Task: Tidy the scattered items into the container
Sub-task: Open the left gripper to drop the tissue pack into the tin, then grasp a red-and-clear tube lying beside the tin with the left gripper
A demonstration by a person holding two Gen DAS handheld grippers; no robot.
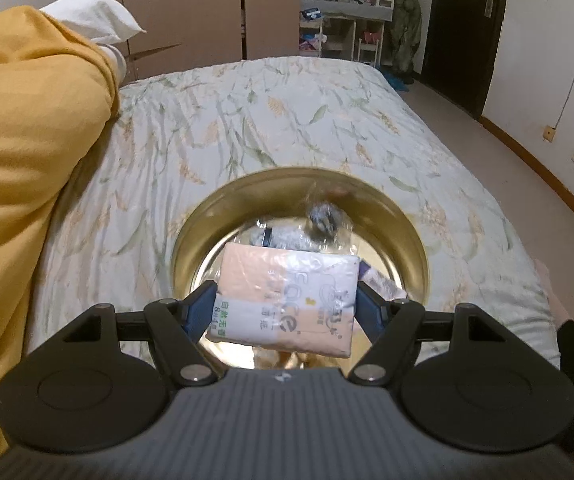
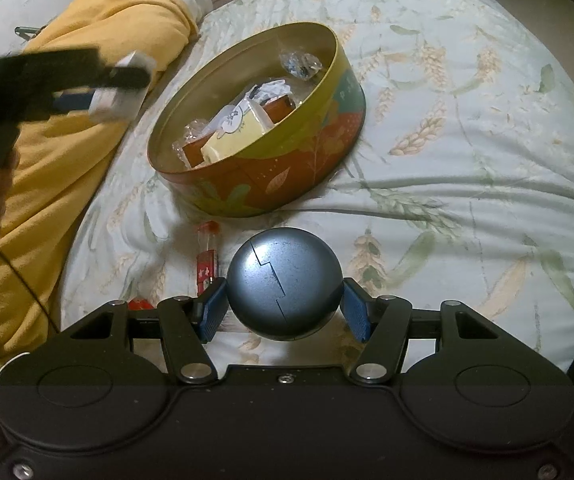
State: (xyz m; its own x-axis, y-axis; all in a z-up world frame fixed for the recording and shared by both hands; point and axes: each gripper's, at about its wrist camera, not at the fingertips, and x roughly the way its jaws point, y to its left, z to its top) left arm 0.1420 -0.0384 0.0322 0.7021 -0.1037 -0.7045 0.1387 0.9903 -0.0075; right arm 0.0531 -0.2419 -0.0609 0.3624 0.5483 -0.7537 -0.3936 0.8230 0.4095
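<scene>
A round gold tin [image 1: 403, 216] sits on the bed; in the right wrist view [image 2: 287, 176] its painted side shows and it holds several wrapped items. My left gripper [image 1: 285, 308] is shut on a pink and white tissue pack [image 1: 287, 300], held above the tin's near side. In the right wrist view the left gripper [image 2: 99, 84] appears blurred at upper left, left of the tin, with the white pack [image 2: 121, 88] in it. My right gripper [image 2: 285, 306] is shut on a grey-blue round case [image 2: 285, 284], held above the bed in front of the tin.
A red and clear tube [image 2: 208, 256] and a small red item [image 2: 140, 304] lie on the floral bedsheet [image 2: 467, 160] in front of the tin. A yellow blanket [image 1: 19, 168] and white pillow [image 1: 95, 16] lie left. Floor and a dark door [image 1: 467, 28] are on the right.
</scene>
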